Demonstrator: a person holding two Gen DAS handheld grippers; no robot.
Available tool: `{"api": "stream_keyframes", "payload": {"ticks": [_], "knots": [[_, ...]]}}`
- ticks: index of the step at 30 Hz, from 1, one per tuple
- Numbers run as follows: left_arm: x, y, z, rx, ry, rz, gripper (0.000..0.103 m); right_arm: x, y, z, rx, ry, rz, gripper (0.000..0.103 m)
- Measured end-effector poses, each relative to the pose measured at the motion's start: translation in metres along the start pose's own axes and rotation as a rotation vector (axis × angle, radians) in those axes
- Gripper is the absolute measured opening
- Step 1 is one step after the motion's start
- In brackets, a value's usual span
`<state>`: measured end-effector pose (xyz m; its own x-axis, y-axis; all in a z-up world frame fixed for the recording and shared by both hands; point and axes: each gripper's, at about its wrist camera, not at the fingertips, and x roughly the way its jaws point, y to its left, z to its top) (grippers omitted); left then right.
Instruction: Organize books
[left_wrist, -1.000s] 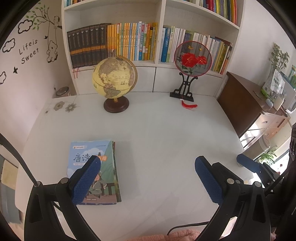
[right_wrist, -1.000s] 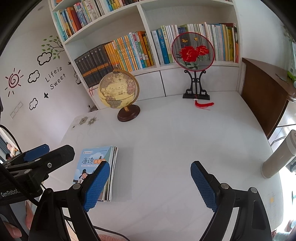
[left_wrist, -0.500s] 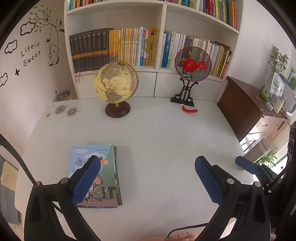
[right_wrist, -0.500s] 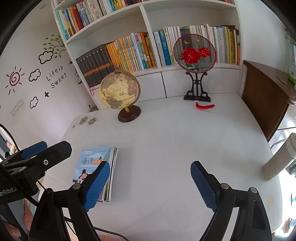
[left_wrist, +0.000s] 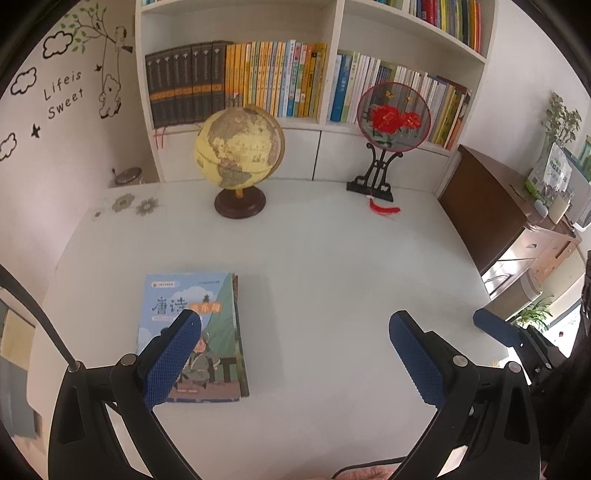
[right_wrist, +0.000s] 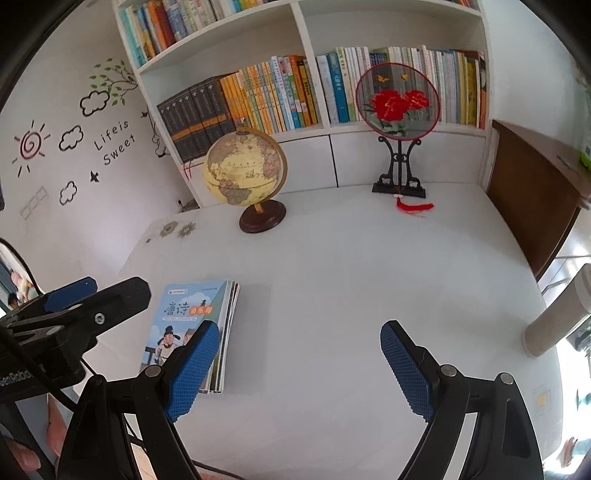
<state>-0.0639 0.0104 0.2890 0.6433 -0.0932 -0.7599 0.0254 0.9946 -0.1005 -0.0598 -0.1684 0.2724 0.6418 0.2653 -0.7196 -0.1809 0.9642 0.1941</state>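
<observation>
A small stack of thin books (left_wrist: 192, 306) with a blue illustrated cover lies flat on the white table (left_wrist: 332, 258), near its front left. My left gripper (left_wrist: 295, 332) hovers over the table, open and holding nothing, and its left finger (left_wrist: 173, 362) overlaps the cover in view. My right gripper (right_wrist: 299, 336) stands open and empty to the right of the same stack (right_wrist: 188, 306). Each gripper shows in the other's view: the right gripper (left_wrist: 496, 328) at the right edge, the left gripper (right_wrist: 85, 302) at the left. The white bookshelf (left_wrist: 258, 85) behind the table holds rows of upright books.
A globe (left_wrist: 239, 151) and a round red-flower fan on a black stand (left_wrist: 393, 116) sit at the back of the table, with a red tassel (left_wrist: 384, 210) beside the stand. A brown cabinet (left_wrist: 491, 199) adjoins the table's right side. A beige tumbler (right_wrist: 554, 317) stands at the right.
Both views drift only slightly. The grippers stay open and the book stack has not moved.
</observation>
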Motion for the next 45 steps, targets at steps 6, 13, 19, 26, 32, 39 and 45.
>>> {"api": "stream_keyframes", "payload": {"ticks": [6,13,19,26,32,39,45], "knots": [[0.004,0.001,-0.001,0.002,0.000,-0.002,0.102,-0.006,0.013,-0.009,-0.055,-0.038,-0.045,0.088],[0.005,0.002,0.001,-0.005,-0.009,-0.010,0.102,-0.003,0.009,-0.014,-0.038,-0.026,-0.062,0.088],[-0.001,0.004,0.002,-0.007,-0.024,0.000,0.102,-0.002,0.004,-0.014,-0.007,-0.029,-0.060,0.088],[0.001,0.007,0.002,-0.008,-0.019,0.006,0.102,-0.003,0.013,-0.015,-0.025,-0.031,-0.049,0.088],[0.001,0.011,0.003,-0.030,-0.028,-0.028,0.102,-0.004,0.012,-0.014,-0.010,-0.032,-0.050,0.088],[0.005,0.009,0.006,-0.021,-0.059,0.042,0.102,0.004,0.007,-0.013,0.015,0.007,-0.033,0.088],[0.010,0.005,0.009,-0.002,-0.102,0.096,0.102,0.004,0.004,-0.010,0.013,0.003,-0.031,0.088]]}}
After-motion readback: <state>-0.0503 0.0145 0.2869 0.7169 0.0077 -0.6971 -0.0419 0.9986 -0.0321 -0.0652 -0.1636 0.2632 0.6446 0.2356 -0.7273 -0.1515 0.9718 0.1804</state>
